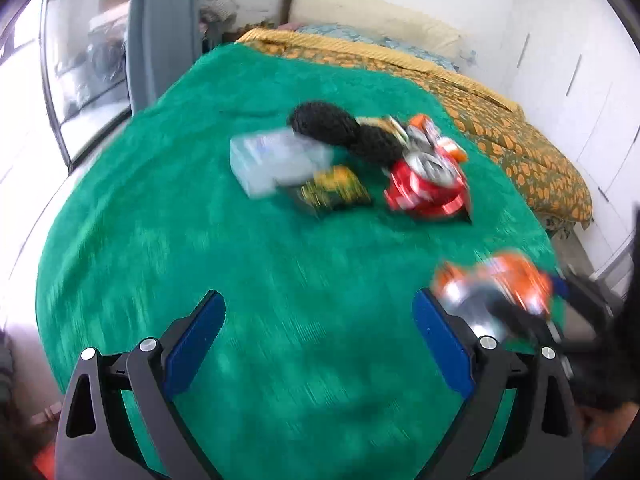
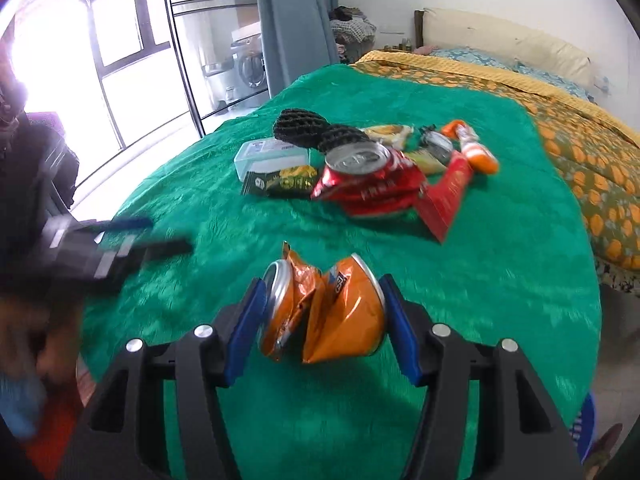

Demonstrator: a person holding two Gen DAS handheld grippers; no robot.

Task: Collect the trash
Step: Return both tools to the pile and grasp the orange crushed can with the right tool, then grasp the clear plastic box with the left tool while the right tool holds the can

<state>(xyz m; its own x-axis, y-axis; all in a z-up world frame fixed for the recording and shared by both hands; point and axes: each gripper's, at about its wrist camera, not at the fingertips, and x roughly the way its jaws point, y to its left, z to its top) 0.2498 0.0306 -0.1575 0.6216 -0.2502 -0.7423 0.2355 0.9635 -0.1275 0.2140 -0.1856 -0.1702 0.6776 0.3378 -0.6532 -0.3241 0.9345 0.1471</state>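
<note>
Green plush blanket is covering the near end of the bed, and the trash is lying on it. The orange can, crushed and folded in the middle, is sitting between the fingers of the right gripper; the blue pads are pressing on both of its ends, so it is gripped, low over the blanket near the front edge. Beyond it, well apart, the rest of the litter is lying in a loose heap: a crushed red can, a dark snack packet, a clear box, two black mesh pads, a red carton and an orange tube.

The left gripper is hanging over bare blanket with its fingers spread wide and nothing between them.

The hold looks risky: the can is creased and the pads are bearing on its slanted rims, so it could fold further or squirt out sideways if squeezed harder or swung fast.

Only the right wrist view is showing the pad contact on the can, plus the carton and tube clearly. The left wrist view, heavily blurred, is showing the can from the side as an orange smear beside its own right finger, and the empty left fingers.
</note>
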